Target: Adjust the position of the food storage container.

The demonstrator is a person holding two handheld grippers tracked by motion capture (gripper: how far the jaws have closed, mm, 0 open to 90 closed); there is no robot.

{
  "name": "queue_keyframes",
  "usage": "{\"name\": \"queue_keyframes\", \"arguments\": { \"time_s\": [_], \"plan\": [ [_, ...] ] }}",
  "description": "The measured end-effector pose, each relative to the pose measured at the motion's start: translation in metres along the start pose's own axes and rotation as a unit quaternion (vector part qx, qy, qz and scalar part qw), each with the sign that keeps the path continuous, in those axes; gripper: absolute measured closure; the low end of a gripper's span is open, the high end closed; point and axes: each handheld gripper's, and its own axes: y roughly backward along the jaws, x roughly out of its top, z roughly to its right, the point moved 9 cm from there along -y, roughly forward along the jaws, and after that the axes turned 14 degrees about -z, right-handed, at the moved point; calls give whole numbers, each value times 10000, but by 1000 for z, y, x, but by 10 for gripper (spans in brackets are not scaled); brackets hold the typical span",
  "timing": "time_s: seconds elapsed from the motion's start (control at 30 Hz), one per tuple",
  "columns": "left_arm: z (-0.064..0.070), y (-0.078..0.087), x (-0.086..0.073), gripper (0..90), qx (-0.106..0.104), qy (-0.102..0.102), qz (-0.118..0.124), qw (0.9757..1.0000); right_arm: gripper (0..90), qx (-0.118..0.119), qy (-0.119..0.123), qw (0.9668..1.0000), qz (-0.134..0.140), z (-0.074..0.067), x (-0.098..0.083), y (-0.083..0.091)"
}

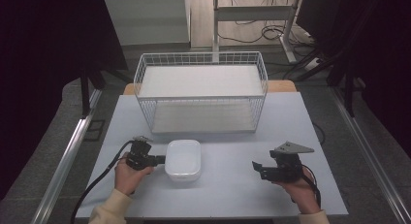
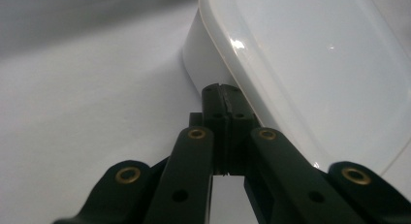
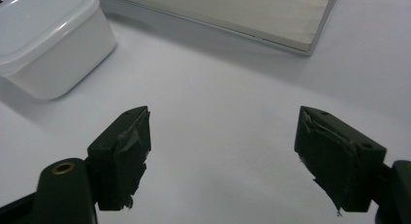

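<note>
At the table's near left, the left gripper (image 1: pixel 160 160), its jaws pressed together with nothing between them, is nudging its tips against the left wall of a white lidded plastic container (image 1: pixel 183 158) sitting just in front of the wire basket rack (image 1: pixel 201 90). Bare tabletop (image 1: pixel 232 180) is stretching rightward to the right gripper (image 1: pixel 255 167), which is hovering with jaws spread wide, well apart from the container.

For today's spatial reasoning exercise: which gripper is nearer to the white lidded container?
Left. The left gripper, shut, has its tip against the white lidded container on its left side. The right gripper, open, sits well off to the container's right.
</note>
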Motion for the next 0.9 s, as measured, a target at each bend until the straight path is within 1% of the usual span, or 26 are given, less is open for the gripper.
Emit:
{"name": "queue_keyframes", "arguments": {
  "time_s": [0.03, 0.13, 0.17, 0.2, 0.23, 0.27, 0.33, 0.37, 0.4, 0.5, 0.53, 0.57, 0.6, 0.63, 0.73, 0.8, 0.83, 0.87, 0.9],
  "plan": [
    [0, 0, 0, 899, 0, 0, 0, 10000, 205, 0, 0, 10000, 0, 0, 0, 0],
    [9, -4, 5, 899, -67, -83, -11, 9999, 206, -6, -30, 10000, 4, 1, 0, 0],
    [12, -6, 6, 900, -80, -129, -41, 9999, 206, -12, -33, 10000, 2, 1, 0, 0],
    [19, -10, 8, 899, -113, -168, -51, 9998, 206, -20, -30, 10000, -2, 2, 0, 0],
    [19, -10, 8, 899, -113, -168, -51, 9998, 206, -20, -30, 10000, -2, 2, 0, 0],
    [23, -12, 7, 899, -118, -239, -90, 9996, 206, -22, -29, 10000, -4, 2, 0, 0],
    [28, -15, 6, 899, -189, -306, -149, 9992, 206, -32, -23, 10000, -7, 2, 0, 0],
    [30, -16, 6, 899, -199, -301, -140, 9993, 206, -32, -27, 10000, -7, 2, 0, 0],
    [31, -16, 7, 899, -164, -332, -154, 9992, 206, -36, -24, 10000, -15, 1, 0, 0],
    [34, -18, 9, 899, -185, -308, -114, 9993, 206, -36, -6, 10000, -26, 1, -1, -1],
    [36, -19, 10, 899, -168, -334, -115, 9992, 206, -30, -1, 10000, -30, 0, -1, -1],
    [40, -21, 11, 899, -177, -404, -138, 9989, 206, -14, 0, 10000, -47, -1, -1, -2],
    [40, -21, 11, 899, -177, -404, -138, 9989, 206, -12, 1, 10000, -54, -1, -1, -3],
    [43, -23, 12, 899, -238, -403, -140, 9988, 206, -12, 1, 10000, -54, -1, -1, -3],
    [46, -26, 13, 899, -190, -484, -179, 9985, 205, -18, 17, 10000, -87, -2, -1, -5],
    [47, -24, 14, 900, -140, -519, -54, 9985, 205, -25, 10, 10000, -61, -2, 0, -4],
    [45, -21, 14, 900, -57, -561, -24, 9984, 206, -31, 15, 10000, -40, -3, 0, -4],
    [44, -17, 14, 900, 36, -529, 59, 9986, 206, -20, 17, 10000, 20, -4, 2, -2],
    [41, -13, 14, 900, 135, -598, 75, 9981, 206, -20, 17, 10000, 20, -4, 2, -2]
  ]
}}
